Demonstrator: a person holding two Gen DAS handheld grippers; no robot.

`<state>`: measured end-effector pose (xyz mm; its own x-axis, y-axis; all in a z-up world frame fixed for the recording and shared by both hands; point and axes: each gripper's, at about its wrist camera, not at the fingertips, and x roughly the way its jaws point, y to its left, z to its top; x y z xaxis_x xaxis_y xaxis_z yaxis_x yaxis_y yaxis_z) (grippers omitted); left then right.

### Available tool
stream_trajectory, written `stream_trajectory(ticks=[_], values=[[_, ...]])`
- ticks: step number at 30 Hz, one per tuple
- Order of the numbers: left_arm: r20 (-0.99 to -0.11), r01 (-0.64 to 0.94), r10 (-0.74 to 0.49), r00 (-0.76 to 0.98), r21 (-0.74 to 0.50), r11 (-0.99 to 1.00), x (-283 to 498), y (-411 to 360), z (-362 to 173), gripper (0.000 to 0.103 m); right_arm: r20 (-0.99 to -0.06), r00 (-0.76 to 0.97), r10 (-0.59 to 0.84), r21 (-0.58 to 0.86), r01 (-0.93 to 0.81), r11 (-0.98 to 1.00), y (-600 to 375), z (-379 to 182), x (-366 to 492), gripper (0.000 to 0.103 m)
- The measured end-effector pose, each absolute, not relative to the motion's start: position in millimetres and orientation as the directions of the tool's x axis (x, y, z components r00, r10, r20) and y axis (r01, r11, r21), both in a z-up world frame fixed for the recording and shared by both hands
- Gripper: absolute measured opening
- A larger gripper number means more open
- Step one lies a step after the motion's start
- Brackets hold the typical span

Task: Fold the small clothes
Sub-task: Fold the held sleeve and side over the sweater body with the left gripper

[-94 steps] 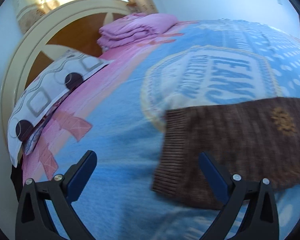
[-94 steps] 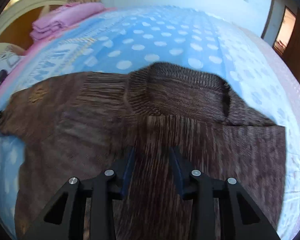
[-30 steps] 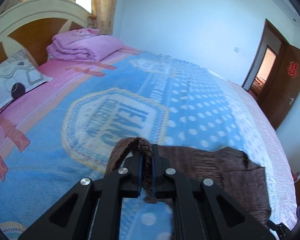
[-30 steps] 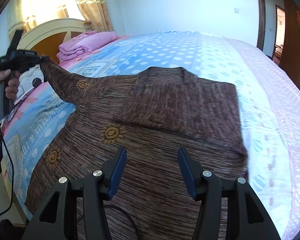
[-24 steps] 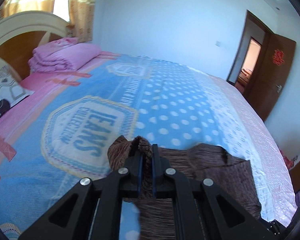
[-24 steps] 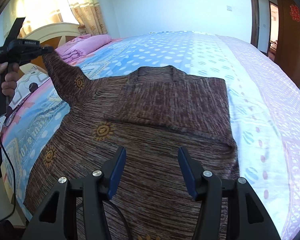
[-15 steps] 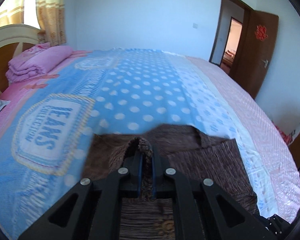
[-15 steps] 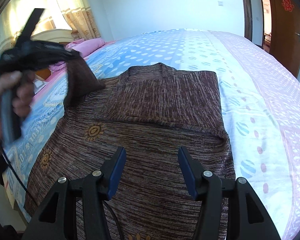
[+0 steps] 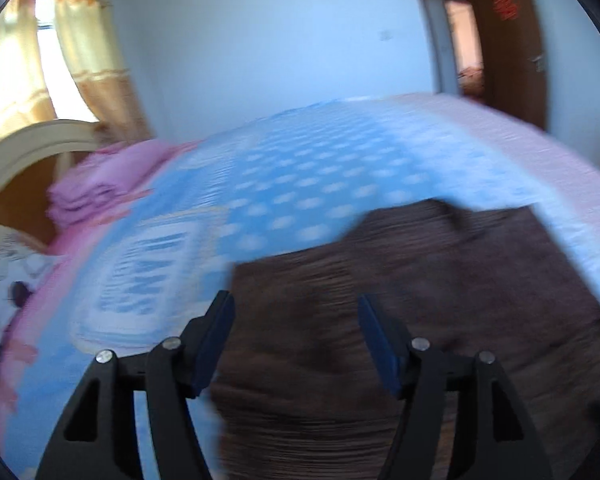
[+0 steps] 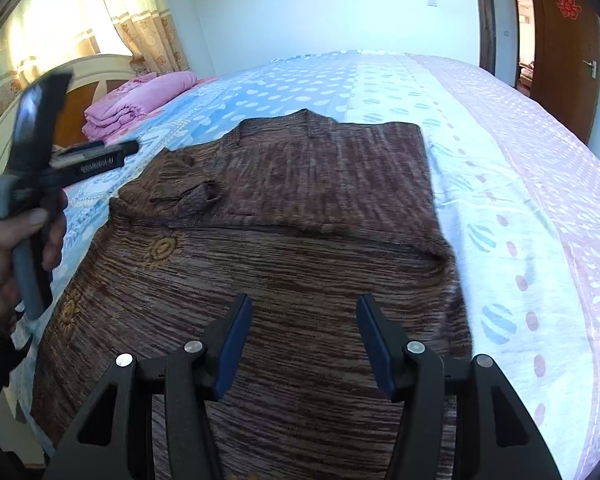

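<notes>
A brown knitted sweater [image 10: 300, 240] with small gold sun motifs lies flat on the bed. Both sleeves are folded in over its upper body; the left sleeve's cuff [image 10: 196, 196] lies crumpled on the chest. My right gripper [image 10: 302, 312] is open and empty, hovering over the sweater's lower part. My left gripper [image 9: 294, 312] is open and empty above the sweater [image 9: 400, 300]; its view is motion-blurred. It also shows in the right wrist view [image 10: 40, 152], held in a hand at the left, above the bed.
The bed has a blue dotted blanket [image 10: 300, 80] with a pink band on the right [image 10: 540, 160]. A folded pink quilt [image 10: 140, 100] and a patterned pillow [image 9: 4, 292] lie by the headboard [image 9: 28, 148]. A brown door [image 10: 560, 40] stands at the back right.
My left gripper carried the left sleeve over the sweater's body, opened and let it go; the sleeve now lies on the chest. The left gripper is pulling away. My right gripper stayed open.
</notes>
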<state>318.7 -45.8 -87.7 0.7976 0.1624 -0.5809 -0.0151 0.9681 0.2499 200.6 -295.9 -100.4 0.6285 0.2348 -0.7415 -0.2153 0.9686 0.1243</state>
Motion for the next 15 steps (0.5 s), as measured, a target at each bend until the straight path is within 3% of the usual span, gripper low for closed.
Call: stream_trajectory(ticks=[4, 8, 15], values=[[-0.544, -0.196, 0.411, 0.732, 0.41, 0.891, 342.7, 22.1, -118.9, 0.066, -0.761, 0.601, 0.245, 0.062, -0.308, 0.949, -257.4, -80.3, 216.0, 0.055], [-0.649, -0.175, 0.362, 0.669, 0.336, 0.926, 344.4, 53.1, -146.5, 0.067, -0.756, 0.599, 0.263, 0.021, -0.38, 0.925, -211.1, -58.5, 252.1, 0.055], [-0.71, -0.154, 0.297, 0.638, 0.26, 0.953, 340.5, 54.7, -160.4, 0.071, -0.811, 0.535, 0.236, -0.037, -0.45, 0.892, -125.7, -90.8, 321.7, 0.055]])
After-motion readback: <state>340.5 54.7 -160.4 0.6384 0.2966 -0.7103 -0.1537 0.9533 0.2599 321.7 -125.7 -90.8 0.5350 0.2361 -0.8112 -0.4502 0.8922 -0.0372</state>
